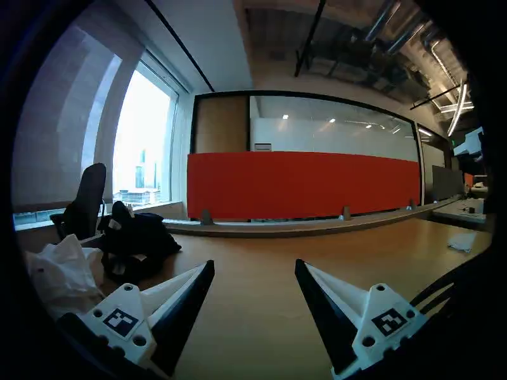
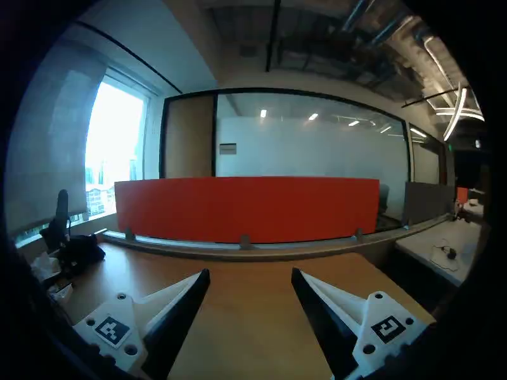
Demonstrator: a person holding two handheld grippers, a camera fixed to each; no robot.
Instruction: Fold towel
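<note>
The left gripper [image 1: 253,261] and the right gripper [image 2: 250,271] each hover over the wooden desk [image 1: 355,244] with fingers spread wide and nothing between them, facing a red divider [image 1: 304,183] at 12 o'clock. In the left gripper view, a crumpled white bundle [image 1: 60,272] lies on the desk at 8 o'clock, touching a black bag [image 1: 136,244]. Whether that bundle is the towel cannot be told.

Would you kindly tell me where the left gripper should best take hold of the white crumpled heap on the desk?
Probably the white heap at its raised peak, a pinchable ridge. Come from its near side, over the desk: the left gripper stands open there, and a black bundle crowds its far side.
</note>
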